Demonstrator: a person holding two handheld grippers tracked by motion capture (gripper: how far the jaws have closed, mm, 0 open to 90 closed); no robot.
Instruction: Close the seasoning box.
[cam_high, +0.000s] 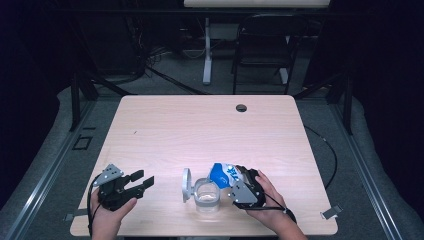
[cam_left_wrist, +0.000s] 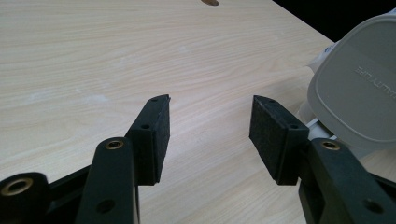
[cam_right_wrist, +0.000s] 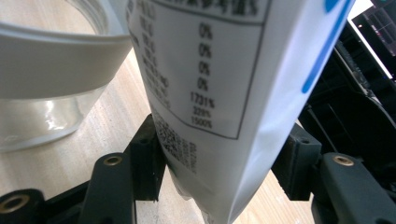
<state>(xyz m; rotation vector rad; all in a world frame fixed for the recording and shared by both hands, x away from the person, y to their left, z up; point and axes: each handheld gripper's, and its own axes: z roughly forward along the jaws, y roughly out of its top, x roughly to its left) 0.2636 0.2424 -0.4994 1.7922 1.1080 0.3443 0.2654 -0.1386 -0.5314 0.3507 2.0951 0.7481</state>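
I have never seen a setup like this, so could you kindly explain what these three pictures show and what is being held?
A person sits at a wooden table and holds a hand-operated two-jaw gripper in each hand. The high view looks down from above; the other two pictures come from cameras riding on each gripper, looking along its black jaws. The left gripper is open, with nothing between its jaws, resting near the table's edge. The right gripper is closed on a blue and white pouch, tilted toward a clear glass jar. The jar's grey hinged lid stands open at its side.
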